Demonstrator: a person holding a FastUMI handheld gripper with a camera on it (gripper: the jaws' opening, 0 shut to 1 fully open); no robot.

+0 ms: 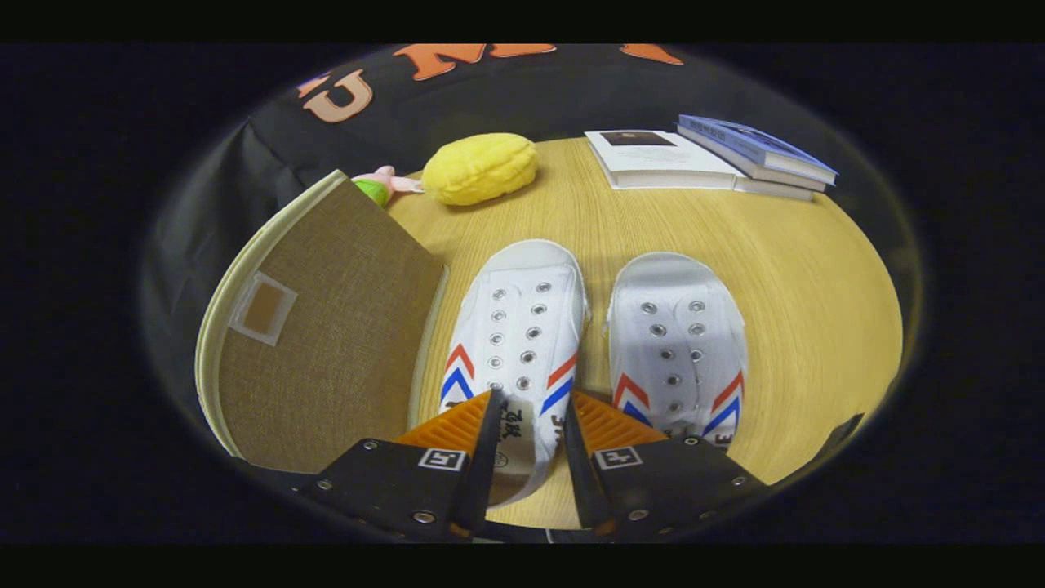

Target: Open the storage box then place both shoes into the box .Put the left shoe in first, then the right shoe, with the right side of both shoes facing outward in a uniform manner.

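Note:
Two white canvas shoes with red and blue chevrons lie side by side on the wooden table, toes pointing away from me. My gripper is closed over the rear part of the left-hand shoe; its insole shows between the fingers, and both fingers press against its sides. Just right of the right finger lies the right-hand shoe, untouched. Left of the left finger stands the brown fabric storage box, with cream trim and a small label window. I see its broad brown face; I cannot tell whether it is open.
A yellow plush toy and a small pink and green toy lie beyond the box and shoes. A few books are stacked at the table's far right. Bare table extends right of the shoes.

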